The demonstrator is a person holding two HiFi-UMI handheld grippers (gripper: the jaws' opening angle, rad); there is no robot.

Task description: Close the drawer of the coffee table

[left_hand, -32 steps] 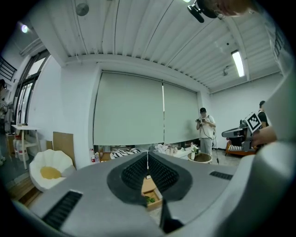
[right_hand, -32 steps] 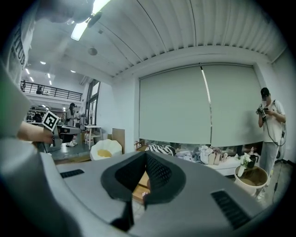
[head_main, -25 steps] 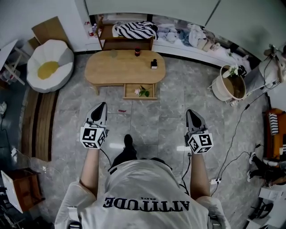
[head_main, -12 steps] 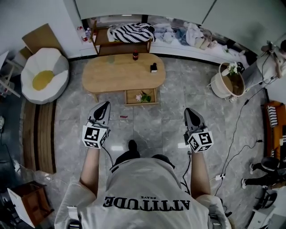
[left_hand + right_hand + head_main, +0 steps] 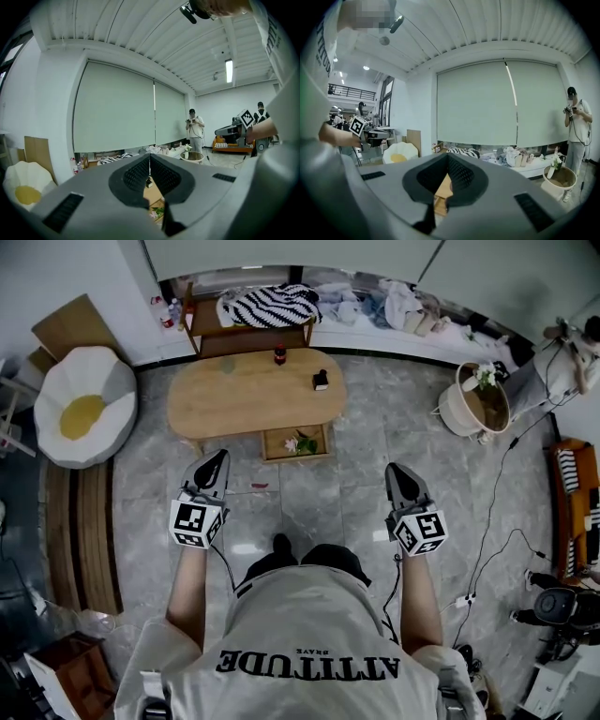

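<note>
Drawer [image 5: 274, 442] sticks out of the coffee table [image 5: 234, 395] toward the person [image 5: 309, 634], table lying left-right. Left gripper [image 5: 218, 458] and right gripper [image 5: 394, 469] both pinched shut, empty.

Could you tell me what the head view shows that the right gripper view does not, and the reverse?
Only the head view: the flowers in the open drawer and the orange sofa. Only the right gripper view: the ceiling and a lamp. Both: the table, the egg cushion, the striped cloth and the basket.
</note>
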